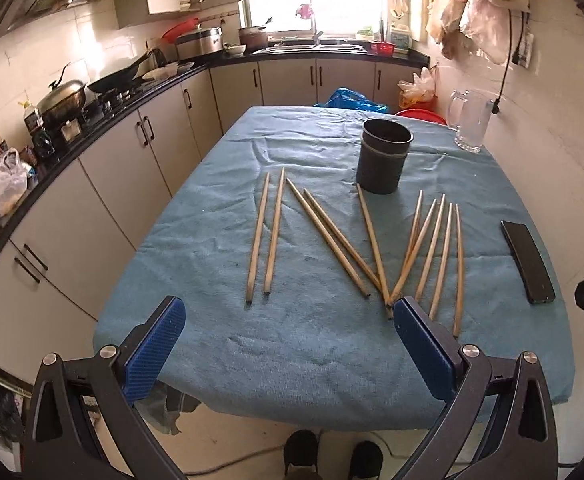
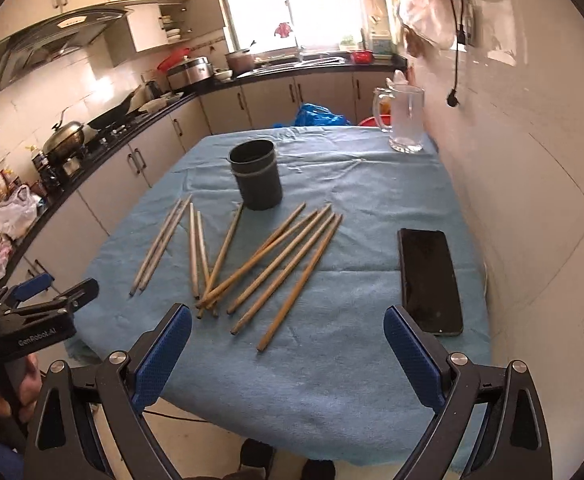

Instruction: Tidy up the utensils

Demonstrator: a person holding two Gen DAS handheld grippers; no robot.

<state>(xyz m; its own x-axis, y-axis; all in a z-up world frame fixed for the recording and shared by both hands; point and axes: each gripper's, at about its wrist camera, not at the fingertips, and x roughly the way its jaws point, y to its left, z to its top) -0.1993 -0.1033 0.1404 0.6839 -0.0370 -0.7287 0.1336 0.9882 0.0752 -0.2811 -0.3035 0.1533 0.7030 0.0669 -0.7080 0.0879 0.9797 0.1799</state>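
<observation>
Several wooden chopsticks [image 1: 334, 242] lie spread on the blue cloth, also in the right wrist view [image 2: 276, 258]. A dark round holder [image 1: 384, 156] stands upright and empty behind them; the right wrist view shows it too [image 2: 257, 176]. My left gripper [image 1: 288, 320] is open and empty, above the table's near edge, short of the chopstick ends. My right gripper [image 2: 288, 328] is open and empty, just before the nearest chopstick ends. The left gripper also shows at the left edge of the right wrist view [image 2: 52, 292].
A black phone [image 1: 528, 266] lies at the table's right [image 2: 430, 280]. A clear glass mug [image 2: 406, 118] stands at the far right corner by the tiled wall. Kitchen counter and cabinets [image 1: 104, 184] run along the left. The blue cloth [image 1: 292, 360] overhangs the near edge.
</observation>
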